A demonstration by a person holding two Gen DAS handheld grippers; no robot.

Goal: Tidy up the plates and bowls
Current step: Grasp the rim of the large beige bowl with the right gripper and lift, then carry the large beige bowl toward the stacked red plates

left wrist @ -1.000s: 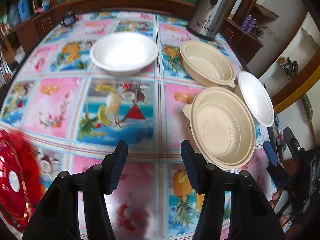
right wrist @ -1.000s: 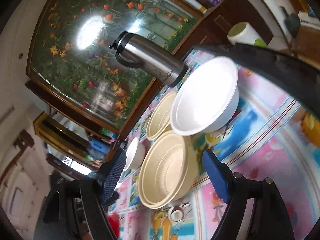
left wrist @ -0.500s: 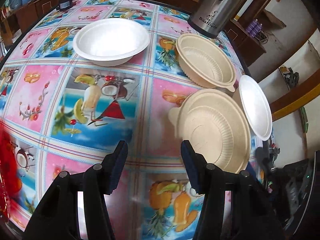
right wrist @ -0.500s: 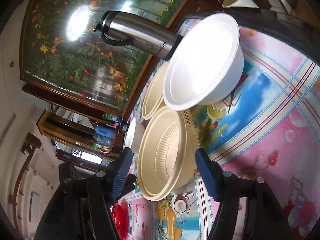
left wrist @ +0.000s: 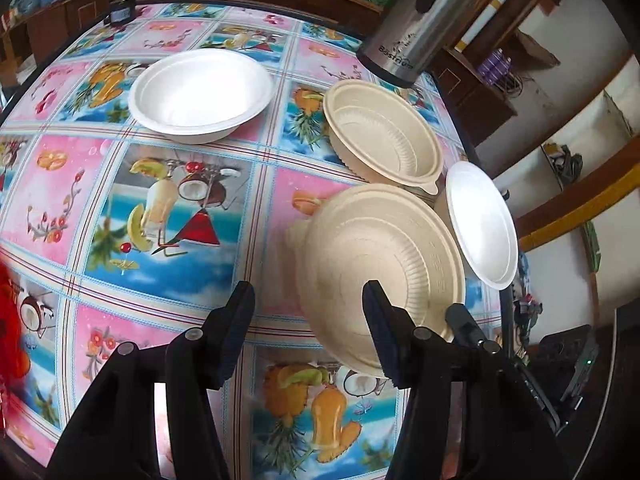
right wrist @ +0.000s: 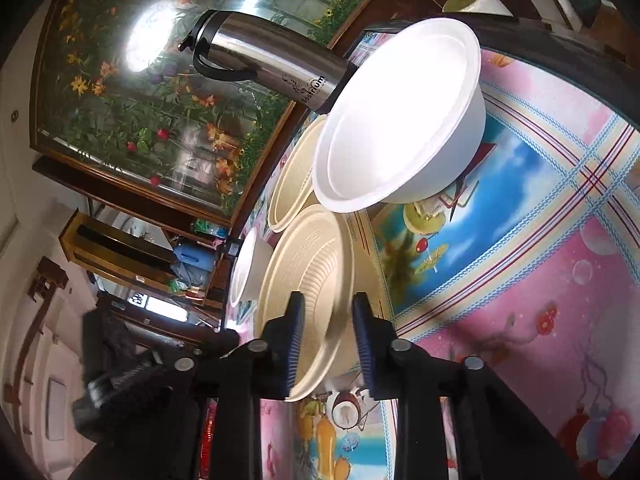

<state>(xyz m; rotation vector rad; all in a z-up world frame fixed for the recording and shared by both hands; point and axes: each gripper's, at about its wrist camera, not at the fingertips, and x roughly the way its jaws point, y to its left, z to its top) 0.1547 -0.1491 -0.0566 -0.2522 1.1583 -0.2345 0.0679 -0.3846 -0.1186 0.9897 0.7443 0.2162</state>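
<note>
Gripping the near beige bowl [right wrist: 304,280] by its rim: we judge it light, thin and a bit flexible, so the rim edge is the right hold (a hard squeeze could buckle it). It sits at the tabletop [left wrist: 180,208] edge, just beside a second beige bowl [left wrist: 384,136] and a small white bowl [left wrist: 480,224]. Right tongs [right wrist: 326,340] have just been closing, rim between the pads, now pinching it. Left tongs [left wrist: 308,324] hang half spread, empty, above the tabletop.
</note>
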